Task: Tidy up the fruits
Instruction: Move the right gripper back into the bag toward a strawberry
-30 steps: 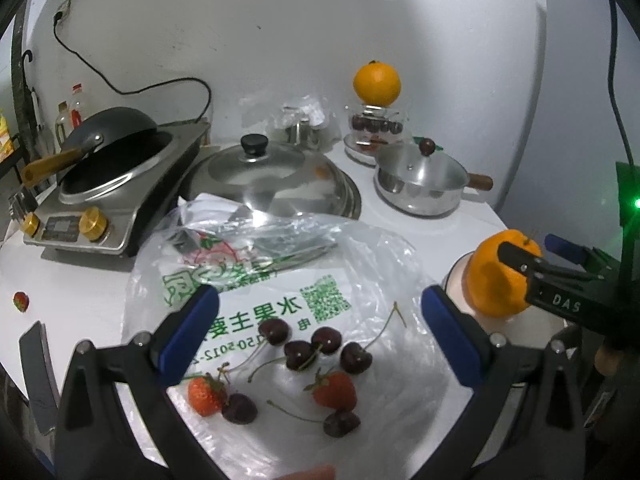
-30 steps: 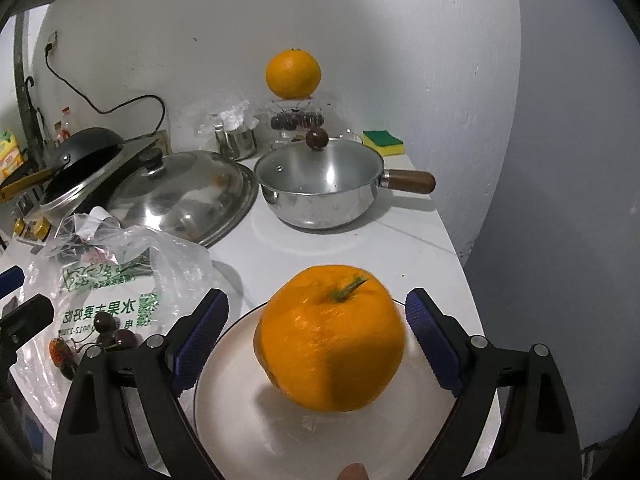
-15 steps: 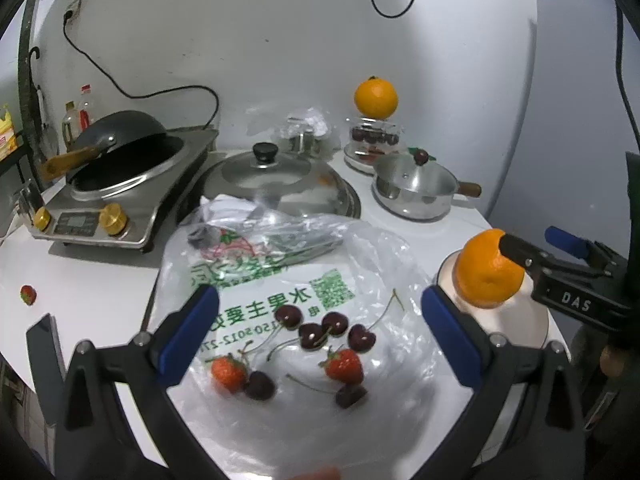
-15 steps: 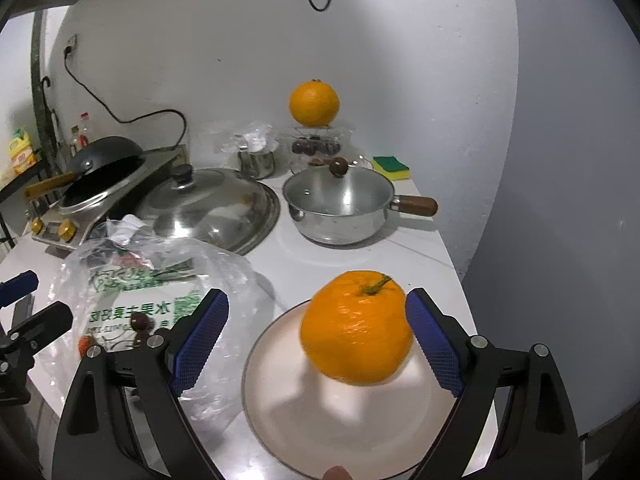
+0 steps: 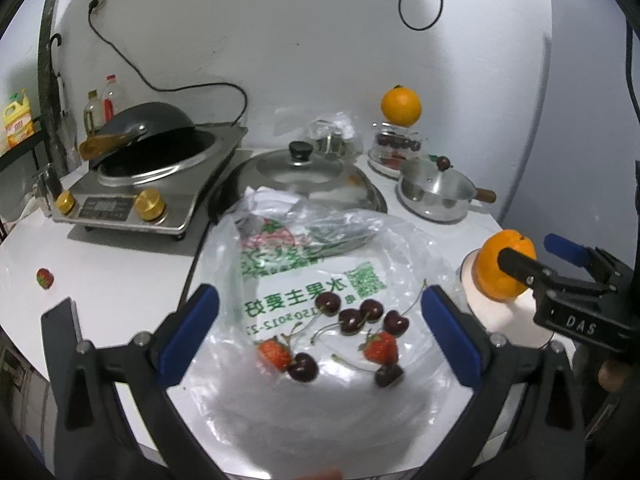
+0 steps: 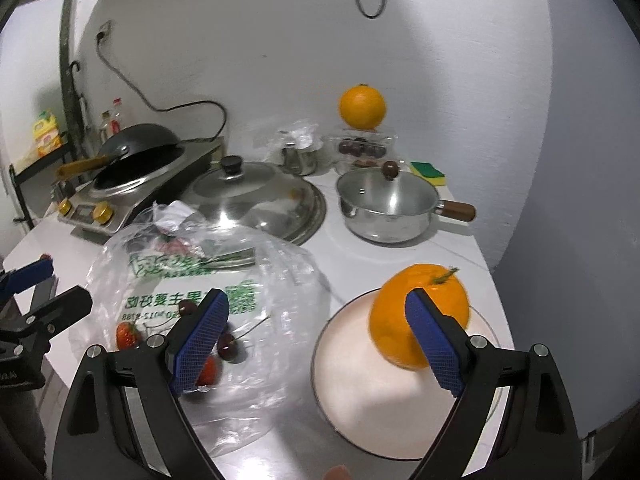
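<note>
Cherries (image 5: 352, 320), dark red with long stems, lie with two red strawberries (image 5: 380, 347) on a clear plastic bag printed in green (image 5: 304, 280), spread on the near part of the white counter (image 5: 120, 272). Right of the bag, a large round orange (image 6: 416, 312) sits on a white round plate (image 6: 360, 380). The left gripper (image 5: 318, 320) hangs above the bag with claws spread wide, holding nothing. The right gripper (image 6: 316, 336) also stands wide apart and empty, near the orange. A lidded steel saucepan (image 6: 384, 208) stands farther back.
</note>
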Tool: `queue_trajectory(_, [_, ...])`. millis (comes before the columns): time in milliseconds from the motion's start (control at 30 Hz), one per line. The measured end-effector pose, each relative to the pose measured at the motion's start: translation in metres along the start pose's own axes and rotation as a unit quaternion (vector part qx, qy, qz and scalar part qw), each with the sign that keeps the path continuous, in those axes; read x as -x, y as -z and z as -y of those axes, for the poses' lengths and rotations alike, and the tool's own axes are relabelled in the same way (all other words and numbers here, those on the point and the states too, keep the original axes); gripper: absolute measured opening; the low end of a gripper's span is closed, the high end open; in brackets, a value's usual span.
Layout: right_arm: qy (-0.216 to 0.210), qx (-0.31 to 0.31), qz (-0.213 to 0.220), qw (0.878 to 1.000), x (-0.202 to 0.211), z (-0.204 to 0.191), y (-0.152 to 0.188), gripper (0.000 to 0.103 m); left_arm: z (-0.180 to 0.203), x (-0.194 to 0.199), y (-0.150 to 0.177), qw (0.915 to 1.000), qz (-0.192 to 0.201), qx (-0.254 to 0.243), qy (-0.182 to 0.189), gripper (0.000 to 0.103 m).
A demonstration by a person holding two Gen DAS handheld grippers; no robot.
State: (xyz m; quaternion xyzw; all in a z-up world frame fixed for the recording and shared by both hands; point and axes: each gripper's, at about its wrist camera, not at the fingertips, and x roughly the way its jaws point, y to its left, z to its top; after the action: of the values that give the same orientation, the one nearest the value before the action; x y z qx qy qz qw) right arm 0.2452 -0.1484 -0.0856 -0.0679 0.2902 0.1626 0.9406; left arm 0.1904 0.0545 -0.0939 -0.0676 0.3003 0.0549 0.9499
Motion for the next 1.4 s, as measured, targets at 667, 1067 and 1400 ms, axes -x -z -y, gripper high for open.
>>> queue_trajectory(667, [-0.031, 0.039, -0.038, 0.998, -0.021, -0.065, 0.02, 0.076, -0.047, -0.004, 0.028, 0.9995, -0.021, 0.019, -0.011, 0.102])
queue_trajectory(1067, [-0.049, 0.039, -0.072, 0.995, -0.043, -0.083, 0.039, 0.068, -0.061, -0.014, 0.043, 0.9988, -0.041, 0.024, -0.015, 0.102])
queue_trajectory(1400, [-0.064, 0.036, -0.103, 0.992, -0.063, -0.091, 0.054, 0.059, -0.07, -0.023, 0.054, 0.998, -0.053, 0.028, -0.017, 0.102])
